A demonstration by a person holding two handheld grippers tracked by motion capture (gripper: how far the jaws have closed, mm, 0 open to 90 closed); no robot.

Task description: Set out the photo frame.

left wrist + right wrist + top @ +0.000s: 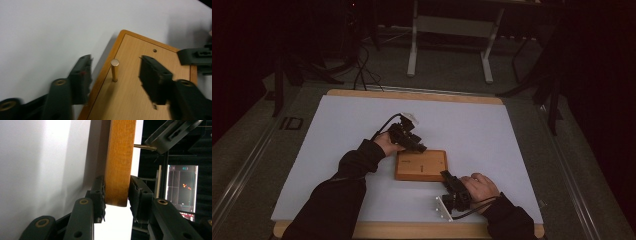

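Wooden board [421, 165] flat on white surface [337, 130], near corner clamped in right gripper [448, 178] jaws | brass peg [115, 70] upright in board, standing free between left gripper [418, 146] open jaws | peg seated; remaining holes likely unfilled

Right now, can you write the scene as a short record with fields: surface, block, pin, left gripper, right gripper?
surface: white sheet on a table
block: flat wooden block, lying on the sheet
pin: brass pin, upright in the block, near its edge
left gripper: left gripper open, one jaw on each side of the pin, not touching it
right gripper: right gripper clamped on the block's corner, one jaw on each face
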